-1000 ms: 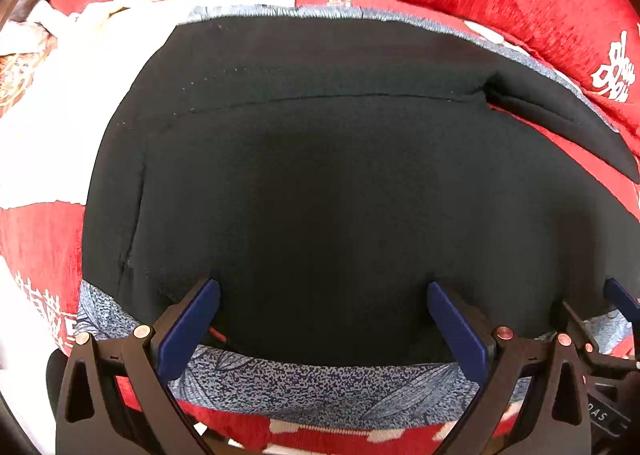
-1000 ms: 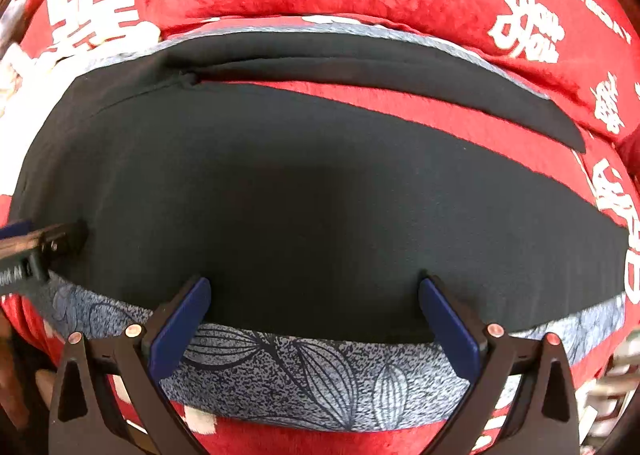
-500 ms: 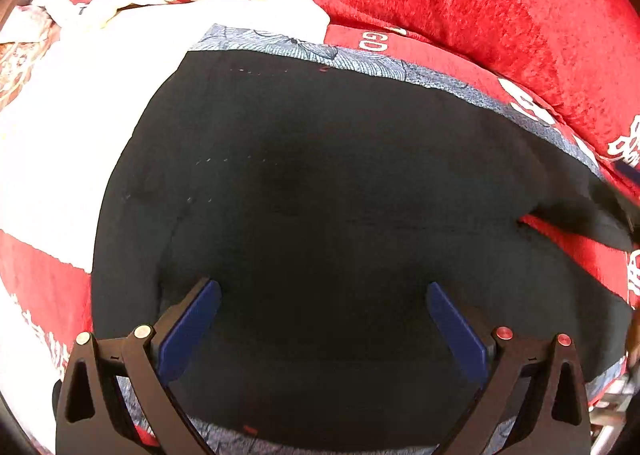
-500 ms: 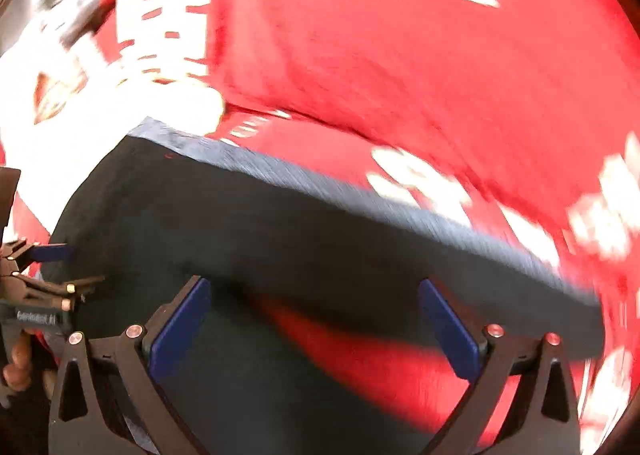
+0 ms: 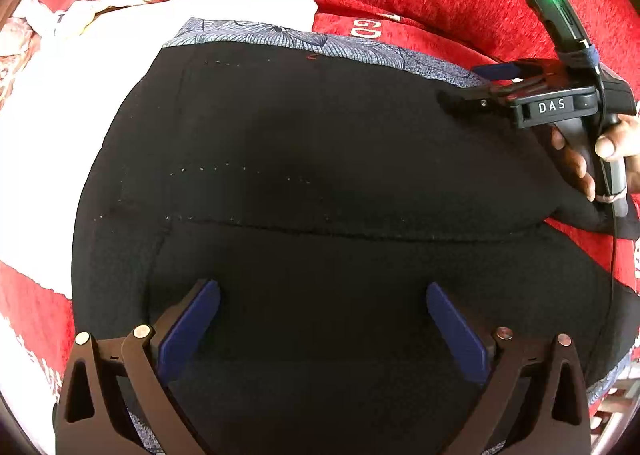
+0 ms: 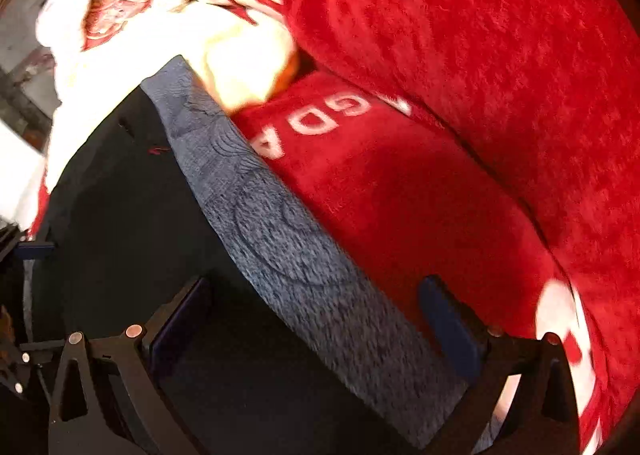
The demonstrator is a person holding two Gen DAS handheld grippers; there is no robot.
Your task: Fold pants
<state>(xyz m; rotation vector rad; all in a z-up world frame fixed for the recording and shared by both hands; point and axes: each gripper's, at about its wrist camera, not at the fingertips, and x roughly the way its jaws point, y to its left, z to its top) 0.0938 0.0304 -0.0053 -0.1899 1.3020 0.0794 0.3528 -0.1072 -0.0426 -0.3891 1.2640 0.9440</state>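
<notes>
Pants [image 5: 304, 183] now doubled over, far edge at 12 o'clock; fold apparently landed. Left gripper [image 5: 320, 319] and right gripper [image 6: 316, 315] spread wide, empty.

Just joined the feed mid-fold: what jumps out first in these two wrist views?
The black pants fill the middle of the left wrist view, lying on a grey-blue patterned cloth whose edge shows along their far side. All around is a bright red blanket with white lettering. At the right edge of the left view, a hand holds the right gripper at the pants' far edge.
</notes>
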